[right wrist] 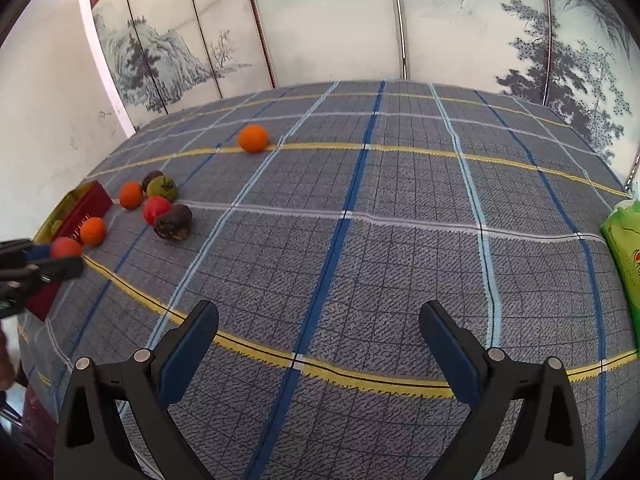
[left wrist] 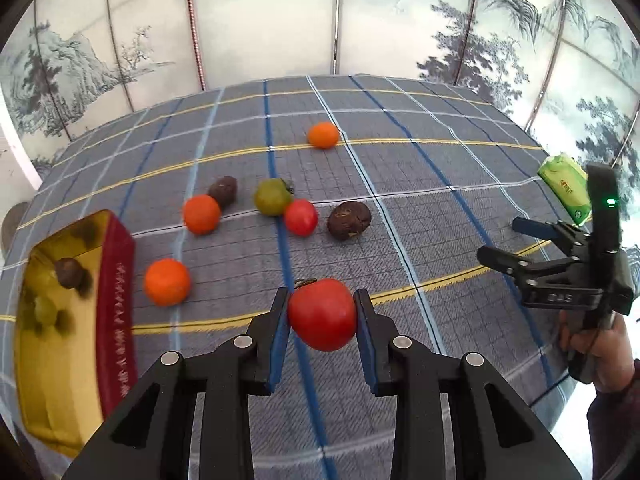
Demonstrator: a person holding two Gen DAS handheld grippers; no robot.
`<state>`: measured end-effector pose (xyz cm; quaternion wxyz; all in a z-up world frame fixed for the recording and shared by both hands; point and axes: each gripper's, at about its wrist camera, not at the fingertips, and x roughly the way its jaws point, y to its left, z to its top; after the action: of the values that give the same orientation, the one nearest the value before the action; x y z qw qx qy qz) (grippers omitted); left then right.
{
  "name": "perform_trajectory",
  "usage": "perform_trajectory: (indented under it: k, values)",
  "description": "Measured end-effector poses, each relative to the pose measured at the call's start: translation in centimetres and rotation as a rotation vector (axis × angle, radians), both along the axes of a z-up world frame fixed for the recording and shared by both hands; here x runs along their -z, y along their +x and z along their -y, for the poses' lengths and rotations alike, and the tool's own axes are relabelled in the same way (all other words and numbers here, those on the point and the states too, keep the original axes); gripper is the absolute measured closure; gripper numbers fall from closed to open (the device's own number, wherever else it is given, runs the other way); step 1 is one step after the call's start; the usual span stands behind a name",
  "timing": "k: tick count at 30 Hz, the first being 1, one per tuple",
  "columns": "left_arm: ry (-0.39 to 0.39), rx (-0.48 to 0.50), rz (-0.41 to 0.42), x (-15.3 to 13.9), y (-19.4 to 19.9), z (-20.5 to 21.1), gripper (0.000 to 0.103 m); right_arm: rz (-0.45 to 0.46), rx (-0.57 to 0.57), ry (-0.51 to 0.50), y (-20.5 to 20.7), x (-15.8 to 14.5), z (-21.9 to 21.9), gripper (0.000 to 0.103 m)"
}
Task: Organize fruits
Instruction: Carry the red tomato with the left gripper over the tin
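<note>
My left gripper (left wrist: pixel 322 312) is shut on a large red tomato (left wrist: pixel 322 314) and holds it just above the checked cloth. Loose fruit lies ahead of it: three oranges (left wrist: pixel 166 282), (left wrist: pixel 201 214), (left wrist: pixel 323 135), a green tomato (left wrist: pixel 272 197), a small red tomato (left wrist: pixel 301 217) and two dark brown fruits (left wrist: pixel 349 220), (left wrist: pixel 223 191). A red box with a gold inside (left wrist: pixel 114 300) sits at the left and holds a dark fruit (left wrist: pixel 69 273) and a green one (left wrist: pixel 45 311). My right gripper (right wrist: pixel 320 336) is open and empty over bare cloth; it also shows in the left wrist view (left wrist: pixel 502 244).
A green packet (right wrist: pixel 624 256) lies at the table's right edge. A painted folding screen (right wrist: pixel 320 20) stands behind the table. The checked cloth (right wrist: pixel 400 240) covers the whole tabletop. In the right wrist view the fruit cluster (right wrist: pixel 168 216) and the box (right wrist: pixel 86 212) lie far left.
</note>
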<state>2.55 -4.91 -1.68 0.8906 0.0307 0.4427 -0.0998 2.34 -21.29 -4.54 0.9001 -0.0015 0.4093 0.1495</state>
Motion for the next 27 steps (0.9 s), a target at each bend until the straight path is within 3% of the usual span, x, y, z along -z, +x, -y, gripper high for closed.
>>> perform_trajectory:
  k: [15, 27]
  values:
    - [0.039, -0.097, 0.062, -2.4, -4.0, -4.5, 0.071, -0.052, 0.037, -0.166, 0.7, 1.0, -1.7, 0.000]
    - [0.076, -0.177, 0.096, -3.0, -6.1, -8.3, 0.071, -0.054, 0.051, -0.163, 0.8, 1.0, -1.5, 0.000]
